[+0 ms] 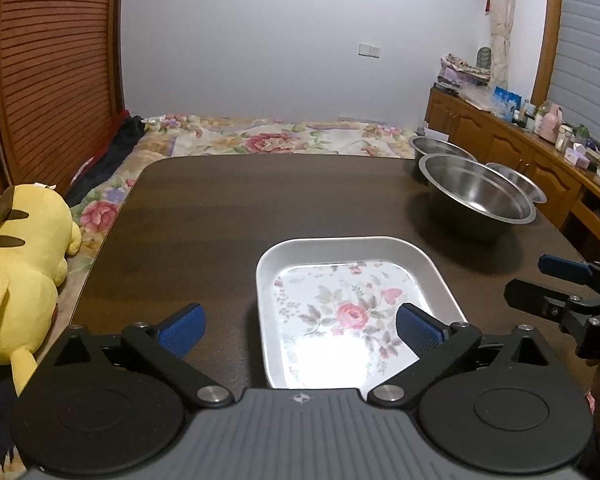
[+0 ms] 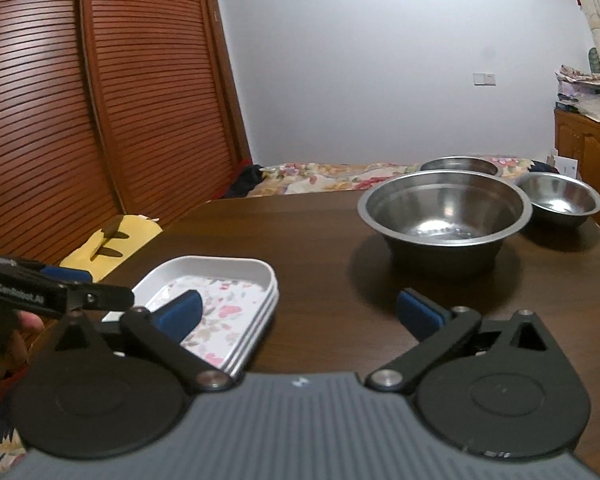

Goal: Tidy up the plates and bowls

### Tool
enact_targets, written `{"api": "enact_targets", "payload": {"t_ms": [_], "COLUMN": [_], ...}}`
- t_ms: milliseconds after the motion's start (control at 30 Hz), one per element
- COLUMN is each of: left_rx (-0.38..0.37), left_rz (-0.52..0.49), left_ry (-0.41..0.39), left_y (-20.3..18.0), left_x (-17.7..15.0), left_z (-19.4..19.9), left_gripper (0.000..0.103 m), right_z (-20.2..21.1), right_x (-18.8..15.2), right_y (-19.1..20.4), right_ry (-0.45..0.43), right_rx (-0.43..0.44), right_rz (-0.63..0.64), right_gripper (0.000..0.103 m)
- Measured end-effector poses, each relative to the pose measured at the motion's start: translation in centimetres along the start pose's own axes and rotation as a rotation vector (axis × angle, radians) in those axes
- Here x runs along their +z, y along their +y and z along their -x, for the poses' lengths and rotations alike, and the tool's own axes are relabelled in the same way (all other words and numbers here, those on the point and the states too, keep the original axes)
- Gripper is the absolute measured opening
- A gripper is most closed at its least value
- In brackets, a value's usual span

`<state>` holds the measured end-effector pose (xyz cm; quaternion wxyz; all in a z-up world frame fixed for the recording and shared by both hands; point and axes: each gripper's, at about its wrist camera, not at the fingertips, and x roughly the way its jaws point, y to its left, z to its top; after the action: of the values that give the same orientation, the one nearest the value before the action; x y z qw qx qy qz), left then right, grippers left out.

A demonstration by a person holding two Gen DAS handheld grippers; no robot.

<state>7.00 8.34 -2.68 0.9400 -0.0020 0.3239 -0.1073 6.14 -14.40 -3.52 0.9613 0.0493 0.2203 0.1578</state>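
Note:
A stack of white rectangular plates with a pink rose print lies on the dark wooden table; the right wrist view shows its layered edges. My left gripper hovers open over the stack's near left edge, holding nothing. A large steel bowl stands at the far right, with two smaller steel bowls behind it. My right gripper is open and empty above bare table, between the plates and the large bowl. The right gripper shows at the right edge of the left wrist view.
A yellow plush toy lies off the table's left edge on a flowered bed. A louvred wooden wardrobe stands at the left. A wooden sideboard with clutter runs along the right wall. A hand holds the left gripper.

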Motion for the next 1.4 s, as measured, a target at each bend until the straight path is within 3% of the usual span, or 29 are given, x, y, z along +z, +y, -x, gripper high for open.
{"api": "enact_targets", "payload": {"t_ms": [200, 633, 767, 1000, 1400], "left_rx": [-0.002, -0.141, -0.17, -0.195, -0.186], "left_rz": [-0.016, -0.109, -0.122, -0.159, -0.17], "left_ry": [-0.007, -0.043, -0.043, -0.055, -0.052], "left_y": [-0.9, -5.3, -7.0, -9.9, -12.7], "left_x": [0.7, 4.0, 5.0, 6.0, 7.8], "left_z": [0.0, -1.0, -2.0, -4.3, -9.4], "left_gripper": [0.103, 0.103, 0.098, 0.087, 0.086], "right_z": [0.3, 0.8, 0.6, -0.3, -2.4], "right_x": [0.1, 2.3, 2.9, 3.4, 4.3], "right_y": [-1.0, -6.2, -8.2, -10.4, -12.3], "right_ry": [-0.006, -0.063, -0.078, -0.076, -0.08], "right_rx": [-0.022, -0.106, -0.145, -0.162, -0.184], "right_rz": [0.0, 0.016, 0.019, 0.02, 0.012], "right_gripper": [0.103, 0.103, 0.103, 0.103, 0.103]}}
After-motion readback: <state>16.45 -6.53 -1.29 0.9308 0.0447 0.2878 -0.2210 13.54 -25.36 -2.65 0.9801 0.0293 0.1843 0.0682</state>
